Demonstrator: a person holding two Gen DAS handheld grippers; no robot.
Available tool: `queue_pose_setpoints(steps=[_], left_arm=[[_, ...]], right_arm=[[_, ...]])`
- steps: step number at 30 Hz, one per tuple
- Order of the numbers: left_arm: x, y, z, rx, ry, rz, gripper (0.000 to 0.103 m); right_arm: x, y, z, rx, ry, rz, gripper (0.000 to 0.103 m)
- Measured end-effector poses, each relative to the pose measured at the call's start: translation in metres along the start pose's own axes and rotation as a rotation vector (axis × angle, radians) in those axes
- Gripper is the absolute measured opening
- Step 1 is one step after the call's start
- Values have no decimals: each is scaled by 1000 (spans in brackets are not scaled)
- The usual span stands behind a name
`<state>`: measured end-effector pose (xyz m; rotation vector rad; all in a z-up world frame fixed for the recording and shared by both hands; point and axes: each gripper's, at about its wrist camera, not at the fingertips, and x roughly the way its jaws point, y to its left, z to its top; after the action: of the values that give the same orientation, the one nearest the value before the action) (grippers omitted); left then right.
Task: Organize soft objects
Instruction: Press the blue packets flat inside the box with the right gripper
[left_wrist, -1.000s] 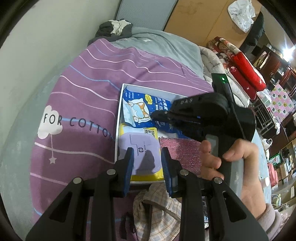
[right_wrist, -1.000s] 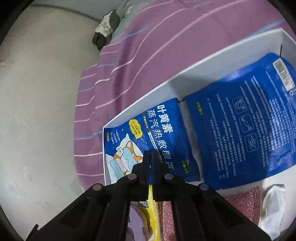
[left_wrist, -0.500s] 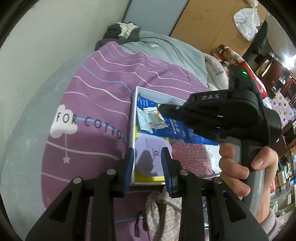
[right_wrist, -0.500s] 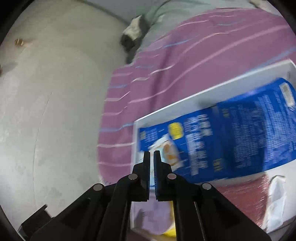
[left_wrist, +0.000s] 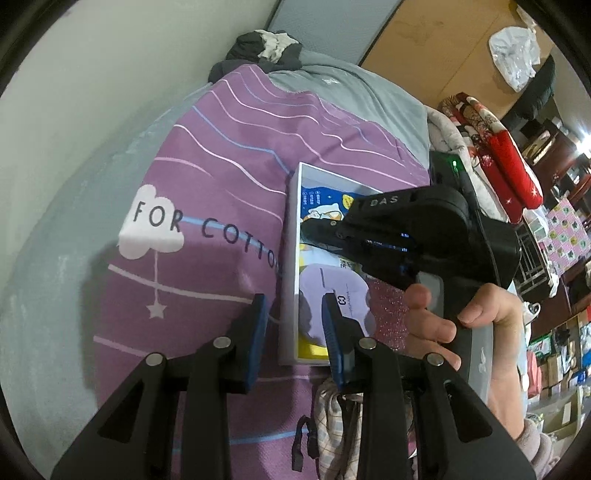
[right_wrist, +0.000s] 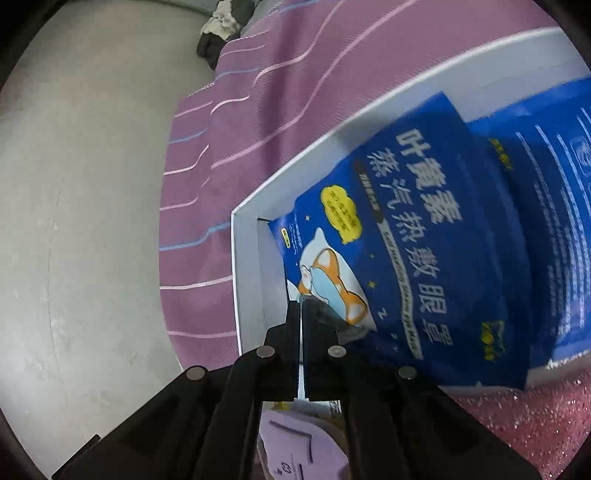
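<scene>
A white tray lies on a purple striped blanket. It holds a blue packet with a sleeping animal, a second blue packet, a yellow packet with a lilac eye mask and a pink glitter cloth. My right gripper is shut, with its tips at the first blue packet's lower-left corner by the tray's left wall. Whether it pinches the packet's edge is not visible. A hand holds the right gripper over the tray. My left gripper hangs part open and empty above the tray's near-left corner.
A checked cloth bag lies on the blanket just in front of the tray. A dark and white bundle sits at the blanket's far end. A grey cover and red bedding lie beyond; a wall runs along the left.
The right gripper pulled back and swung to the tray's left end, and the blue animal packet now lies turned. The left gripper shifted left, from over the yellow packet to the tray's left wall.
</scene>
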<state>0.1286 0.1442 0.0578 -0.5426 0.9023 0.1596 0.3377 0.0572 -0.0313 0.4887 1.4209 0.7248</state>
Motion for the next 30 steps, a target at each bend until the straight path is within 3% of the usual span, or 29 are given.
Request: queue_pose_setpoints(steps=[4, 7, 10, 12, 16, 20, 27, 30], left_arm=[[-1, -3, -1, 16, -6, 6, 32], [-1, 1, 0, -1, -10, -3, 32], [-1, 2, -1, -7, -6, -9, 32], [-1, -1, -1, 3, -7, -8, 32], [-1, -4, -1, 17, -7, -4, 32], [0, -4, 0, 10, -3, 2, 32], [1, -13, -1, 38, 2, 8, 32], [0, -14, -2, 46, -1, 4, 32]], right_arm=[[-1, 14, -1, -58, 5, -36, 0], [-40, 23, -3, -119, -113, -62, 1], [-68, 14, 4, -81, -199, -108, 1], [-69, 0, 13, -38, -188, -121, 2], [-40, -12, 8, -65, -84, -156, 2], [-35, -19, 4, -49, -125, -132, 0], [-25, -6, 5, -125, -150, -194, 0], [-33, -9, -1, -125, -166, -177, 0]])
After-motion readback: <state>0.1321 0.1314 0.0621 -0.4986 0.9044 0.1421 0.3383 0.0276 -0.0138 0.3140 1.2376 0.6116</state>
